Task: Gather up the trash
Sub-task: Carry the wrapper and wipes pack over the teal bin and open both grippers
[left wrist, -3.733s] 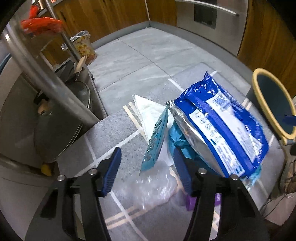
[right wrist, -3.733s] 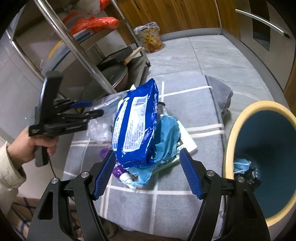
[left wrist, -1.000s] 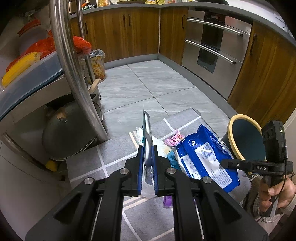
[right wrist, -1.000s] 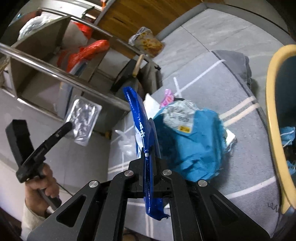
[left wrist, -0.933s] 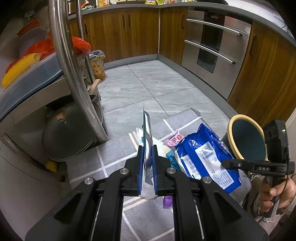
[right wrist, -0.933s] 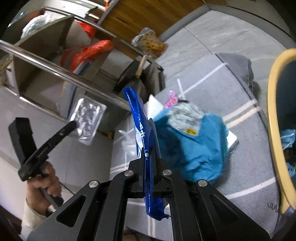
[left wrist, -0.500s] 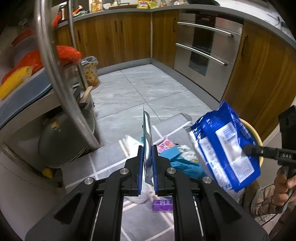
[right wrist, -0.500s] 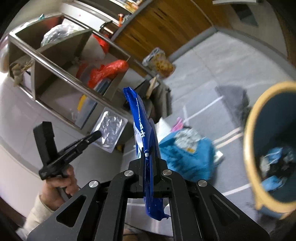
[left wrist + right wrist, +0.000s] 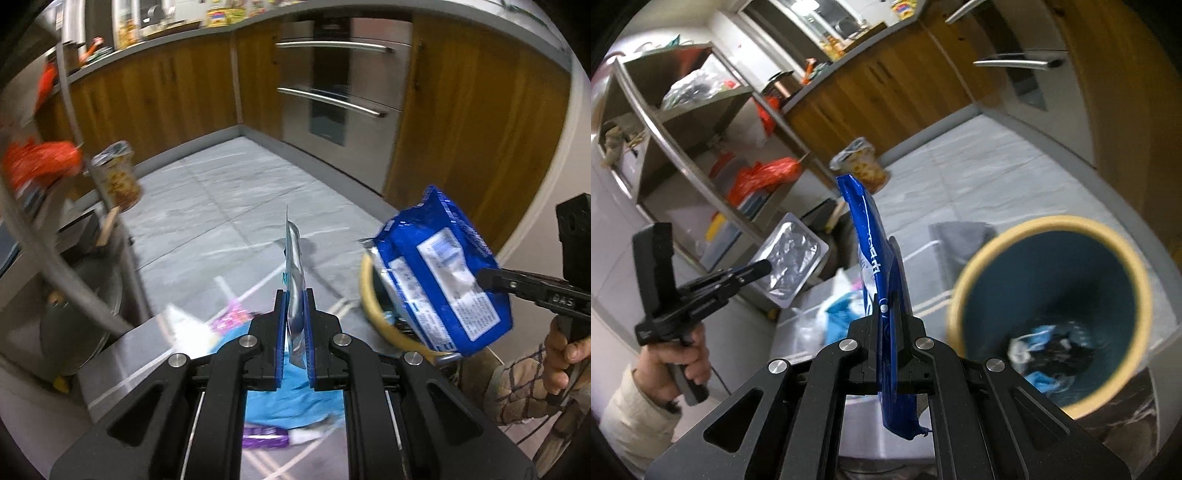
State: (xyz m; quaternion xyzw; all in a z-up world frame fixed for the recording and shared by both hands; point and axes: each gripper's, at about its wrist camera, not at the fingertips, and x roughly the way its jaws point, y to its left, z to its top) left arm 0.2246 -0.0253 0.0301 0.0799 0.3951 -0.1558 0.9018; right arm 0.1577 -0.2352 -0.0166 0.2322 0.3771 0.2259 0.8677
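Left wrist view: the left gripper (image 9: 294, 325) stays pinched on a silver foil pouch (image 9: 294, 258), lifted clear of the litter, while the blue packet (image 9: 439, 273) has risen over the bin (image 9: 365, 295).

Right wrist view: the right gripper (image 9: 888, 328) clamps that packet just left of the bin's rim; dropping it looks next.

A home kitchen is showing here: wooden cabinets (image 9: 159, 96) are running under a grey countertop (image 9: 155, 40), a built-in steel oven (image 9: 340, 85) is sitting among them, grey floor tiles (image 9: 229, 192) are spreading below, and a metal shelving rack (image 9: 683, 122) is holding bags and containers.
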